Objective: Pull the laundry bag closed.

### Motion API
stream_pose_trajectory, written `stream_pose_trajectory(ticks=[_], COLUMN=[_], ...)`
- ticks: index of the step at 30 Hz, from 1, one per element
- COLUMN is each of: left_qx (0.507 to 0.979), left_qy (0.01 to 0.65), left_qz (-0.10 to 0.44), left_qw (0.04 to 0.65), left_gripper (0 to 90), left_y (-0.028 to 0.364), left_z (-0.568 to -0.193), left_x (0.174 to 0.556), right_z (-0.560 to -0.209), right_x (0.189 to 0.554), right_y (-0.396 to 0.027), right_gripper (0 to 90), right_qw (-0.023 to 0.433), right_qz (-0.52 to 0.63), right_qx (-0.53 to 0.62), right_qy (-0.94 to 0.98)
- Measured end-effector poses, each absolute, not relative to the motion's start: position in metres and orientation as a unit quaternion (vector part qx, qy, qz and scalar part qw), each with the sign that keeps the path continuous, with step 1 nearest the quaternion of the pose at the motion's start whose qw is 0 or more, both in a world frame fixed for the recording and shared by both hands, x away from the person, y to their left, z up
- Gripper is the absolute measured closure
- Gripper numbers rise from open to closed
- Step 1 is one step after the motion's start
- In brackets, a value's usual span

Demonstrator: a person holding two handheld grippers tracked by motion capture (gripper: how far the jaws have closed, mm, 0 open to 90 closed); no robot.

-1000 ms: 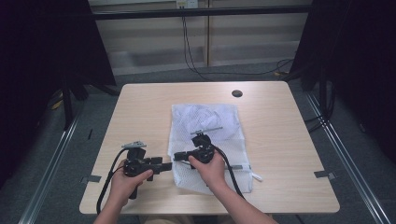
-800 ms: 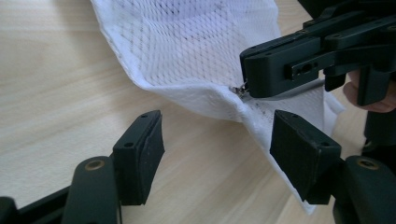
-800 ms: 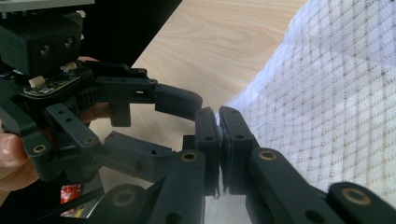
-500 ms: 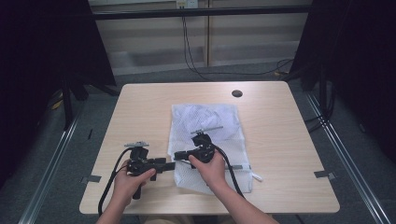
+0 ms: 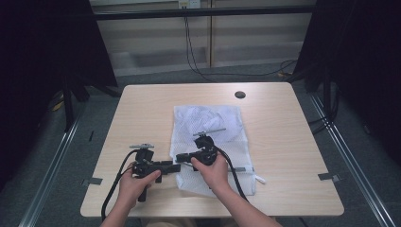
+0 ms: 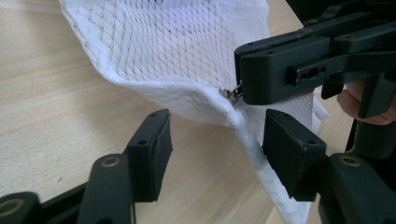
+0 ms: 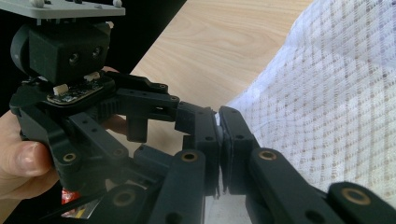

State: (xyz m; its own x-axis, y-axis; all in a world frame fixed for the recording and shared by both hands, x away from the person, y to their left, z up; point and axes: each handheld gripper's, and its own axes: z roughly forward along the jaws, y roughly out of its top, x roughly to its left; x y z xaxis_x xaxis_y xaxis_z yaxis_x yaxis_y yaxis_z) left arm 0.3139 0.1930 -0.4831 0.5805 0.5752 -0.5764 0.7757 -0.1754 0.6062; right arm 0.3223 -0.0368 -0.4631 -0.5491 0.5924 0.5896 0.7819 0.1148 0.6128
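Pale wood grain runs across the table [image 5: 142,109], with dark curtains to either side and cables trailing over the grey floor beyond. On the table's middle, reaching toward my near edge, lies a white mesh bag [image 5: 213,125], flat apart from the near left corner I have raised.

My right gripper [image 7: 218,140] has its jaws pressed together on that corner. In the left gripper view its black jaws clamp right where a small metal zipper pull [image 6: 232,93] sits at the bag's hem, and the mesh drapes down from there in a soft fold. My left gripper [image 6: 215,144] is wide open, its two pads standing either side of the hanging hem, touching nothing that I can see. From the high view the two grippers point at each other just off the bag's left edge, my left hand [image 5: 137,182] on the bare wood, my right hand [image 5: 213,170] over the mesh.

I judge this bag to be very light and completely limp; it will sag and slide rather than resist. The open weave could snag on a jaw edge. The thicker hem beside the zipper looks the surest hold for my left gripper, since a pull needs the fabric anchored close by.
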Motion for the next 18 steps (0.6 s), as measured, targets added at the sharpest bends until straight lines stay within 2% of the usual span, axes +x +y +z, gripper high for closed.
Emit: stream_pose_trajectory(ticks=[7,18], left_qx=[0.752,0.742], left_qy=[0.452,0.459], left_qz=[-0.120,-0.140], left_qw=[0.465,0.468], left_gripper=[51.5,58.4], left_y=[0.1903,0.1895], left_z=[-0.4858,-0.4885], left_x=[0.3155,0.3180], right_z=[-0.4625,-0.4629], right_x=[0.3219,0.3215], right_y=[-0.0371,-0.0371], right_gripper=[86.7,86.7], right_qw=[0.099,0.099], right_qz=[-0.478,-0.481], right_qx=[-0.463,-0.462], right_qy=[-0.740,-0.738])
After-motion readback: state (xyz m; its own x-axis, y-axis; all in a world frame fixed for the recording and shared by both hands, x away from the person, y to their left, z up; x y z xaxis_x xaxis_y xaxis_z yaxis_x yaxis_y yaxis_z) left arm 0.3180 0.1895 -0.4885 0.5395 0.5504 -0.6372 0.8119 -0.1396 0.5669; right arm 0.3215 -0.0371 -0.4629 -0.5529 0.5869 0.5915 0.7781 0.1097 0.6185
